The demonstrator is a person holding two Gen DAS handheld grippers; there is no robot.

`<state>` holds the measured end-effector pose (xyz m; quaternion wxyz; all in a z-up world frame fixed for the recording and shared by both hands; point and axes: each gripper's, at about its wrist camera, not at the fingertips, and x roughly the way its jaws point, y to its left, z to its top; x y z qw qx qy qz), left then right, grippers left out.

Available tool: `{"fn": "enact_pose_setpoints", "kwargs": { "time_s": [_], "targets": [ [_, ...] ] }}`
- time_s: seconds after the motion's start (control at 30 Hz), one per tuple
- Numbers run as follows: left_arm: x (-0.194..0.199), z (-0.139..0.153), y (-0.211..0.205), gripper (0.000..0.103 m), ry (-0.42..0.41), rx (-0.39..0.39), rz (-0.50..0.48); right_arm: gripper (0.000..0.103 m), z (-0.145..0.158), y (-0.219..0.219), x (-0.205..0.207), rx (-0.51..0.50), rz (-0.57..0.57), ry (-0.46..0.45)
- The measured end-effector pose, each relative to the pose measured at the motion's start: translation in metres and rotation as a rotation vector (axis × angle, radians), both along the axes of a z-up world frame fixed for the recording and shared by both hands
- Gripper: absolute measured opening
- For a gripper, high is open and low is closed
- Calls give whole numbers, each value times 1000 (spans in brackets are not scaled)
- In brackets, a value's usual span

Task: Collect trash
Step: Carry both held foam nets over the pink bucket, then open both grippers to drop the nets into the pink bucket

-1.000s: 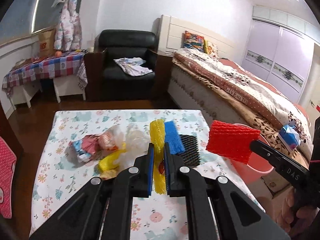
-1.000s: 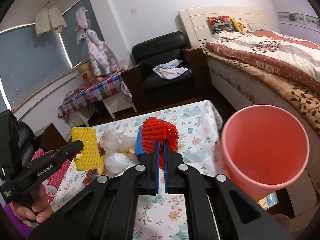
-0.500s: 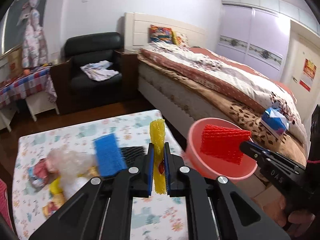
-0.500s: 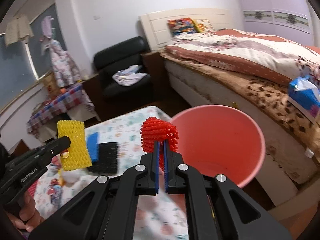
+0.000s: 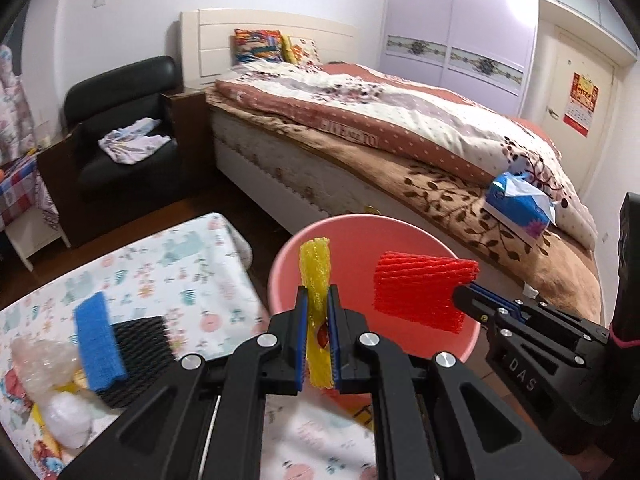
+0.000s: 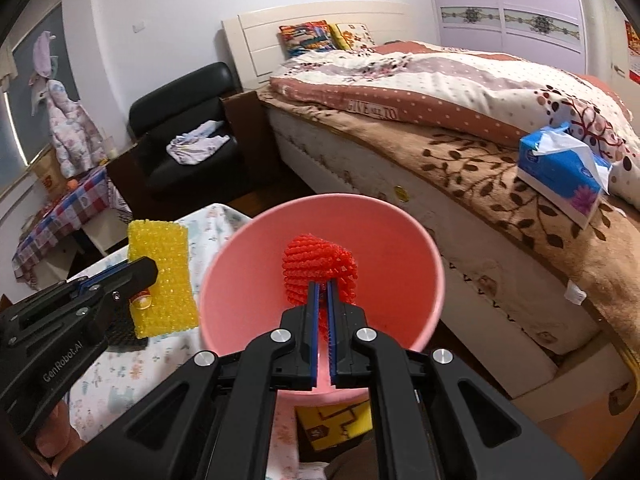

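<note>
With both nets carried for dumping, right gripper (image 6: 324,300) pinches red net (image 6: 318,270) over the bucket (image 6: 424,248) mouth ahead of its jaws. Left gripper (image 5: 318,304) pinches yellow net (image 5: 315,270), bucket rim just beyond; more trash (image 5: 100,344) lies left on the table (image 5: 180,256).

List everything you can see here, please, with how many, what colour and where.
yellow foam net: 1, yellow, in left tongs, at the bin rim
red foam net: 1, red, in right tongs, over the bin
bin: 1, pink, beside table
blue foam net: 1, blue, on table
black foam net: 1, black, under the blue one
table: 1, floral cloth
tissue pack: 1, blue, on bed
armchair: 1, black
left tongs: shut
right tongs: shut
</note>
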<state>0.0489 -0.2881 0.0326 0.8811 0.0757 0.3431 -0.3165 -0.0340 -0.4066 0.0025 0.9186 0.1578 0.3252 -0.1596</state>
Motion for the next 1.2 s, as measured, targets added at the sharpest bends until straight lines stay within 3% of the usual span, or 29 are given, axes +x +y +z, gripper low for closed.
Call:
{"fn": "enact_pose_setpoints", "kwargs": {
  "time_s": [0.23,0.6,0.73,0.8,1.07,1.2],
  "targets": [
    [12,-14,-25,9,55,19,-28,4,-9,-12,7,-2,-15,37],
    [15,-27,-44,10,76,33,-66,4,-16,-18,11,-9,-18,60],
    [15,-28,-47,40,70,31,-63,5,-19,-19,14,2,-4,69],
    [15,-27,-47,44,64,25,-60,6,-21,-22,16,13,5,71],
    [21,-29,-43,51,82,15,-36,37,-25,-26,16,34,13,68],
    [22,-28,-40,52,85,12,-31,40,-26,-26,17,36,23,72]
  ]
}}
